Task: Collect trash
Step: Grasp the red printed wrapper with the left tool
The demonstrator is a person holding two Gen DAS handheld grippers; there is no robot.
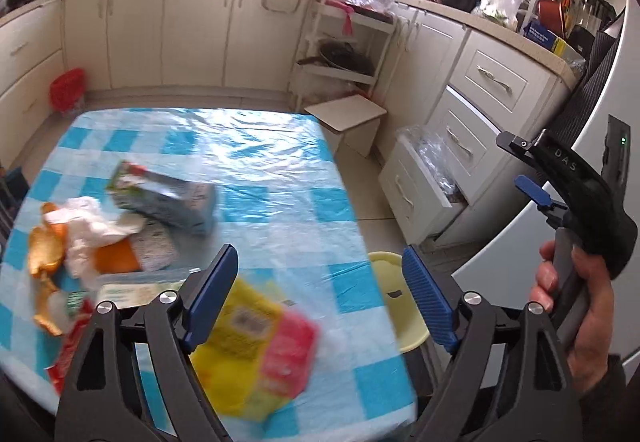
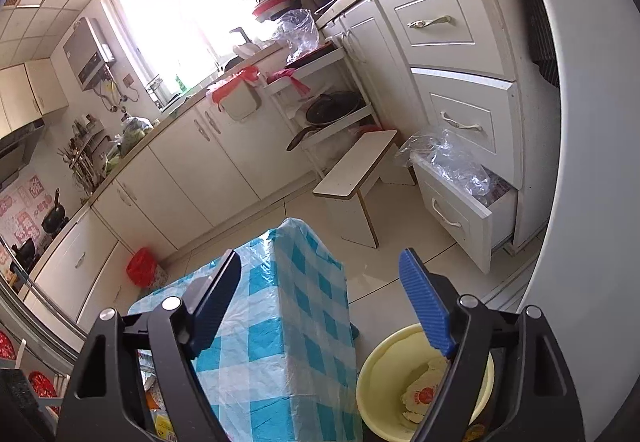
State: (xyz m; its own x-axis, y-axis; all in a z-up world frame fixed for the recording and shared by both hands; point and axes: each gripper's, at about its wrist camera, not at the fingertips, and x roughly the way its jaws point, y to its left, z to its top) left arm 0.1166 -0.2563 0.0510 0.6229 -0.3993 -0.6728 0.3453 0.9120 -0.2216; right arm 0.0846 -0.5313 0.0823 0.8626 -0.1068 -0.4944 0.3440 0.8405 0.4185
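A: Left tongs (image 1: pixel 316 298)?
B: Spread wide, nothing pinched. A blurred yellow-and-red wrapper (image 1: pixel 256 346) lies on the table (image 1: pixel 280 170) under and between them.
A: Further out?
B: Ahead and left, a carton (image 1: pixel 168 198), tissue (image 1: pixel 92 230) and orange peel (image 1: pixel 44 250).
A: Right tongs (image 2: pixel 320 298)?
B: Also gaping, empty, above the table corner. The yellow basin (image 2: pixel 384 370) sits on the floor just below its right finger, with a wrapper (image 2: pixel 420 394) inside.

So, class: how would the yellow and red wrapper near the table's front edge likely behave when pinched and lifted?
The yellow and red wrapper looks thin and flat, so it is probably light and floppy, likely to droop. Its plastic-looking surface lies on a glossy checked tablecloth, so it may slide rather than lift cleanly.
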